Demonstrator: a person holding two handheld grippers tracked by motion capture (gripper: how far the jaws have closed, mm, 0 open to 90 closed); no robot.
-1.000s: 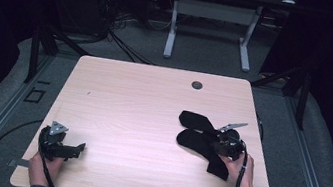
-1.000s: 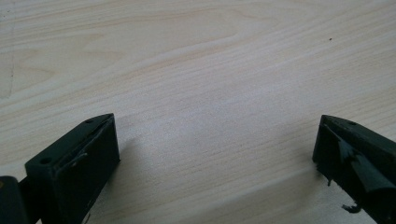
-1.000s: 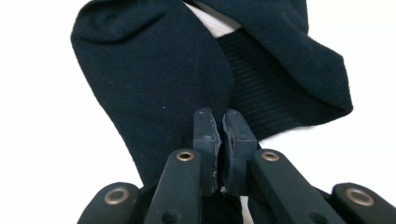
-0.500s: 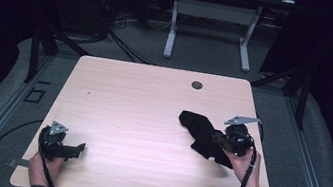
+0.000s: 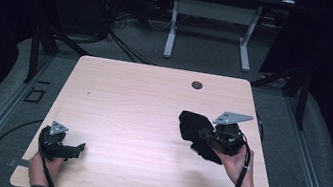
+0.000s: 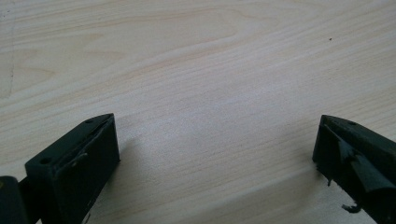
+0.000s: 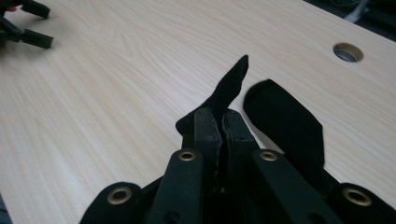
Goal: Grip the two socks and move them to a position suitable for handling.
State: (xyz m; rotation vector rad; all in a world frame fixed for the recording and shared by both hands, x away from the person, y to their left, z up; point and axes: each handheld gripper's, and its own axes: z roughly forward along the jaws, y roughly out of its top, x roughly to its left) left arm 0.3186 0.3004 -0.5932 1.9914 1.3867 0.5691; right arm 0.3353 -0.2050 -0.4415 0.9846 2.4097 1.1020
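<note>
A black sock-like cloth [image 5: 191,126] hangs bunched above the right half of the light wooden table [image 5: 142,105]. My right gripper [image 5: 203,137] is shut on it, held up off the table by a hand. In the right gripper view the closed jaws [image 7: 220,117] pinch the cloth [image 7: 285,123]; one end sticks up past the tips and a rounded lobe droops to the right. My left gripper [image 5: 78,149] rests near the front left corner. Its jaws [image 6: 217,135] stand wide open over bare wood with nothing between them.
A round cable hole [image 5: 197,84] sits near the table's far edge, also in the right gripper view as a cable hole [image 7: 348,51]. Another table's legs [image 5: 209,34] and cables stand on the dark floor beyond. The left gripper [image 7: 28,23] appears far off in the right gripper view.
My right gripper has risen and drifted toward the far right, lifting the cloth off the table so it bunches instead of lying spread. The left gripper has stayed put.
</note>
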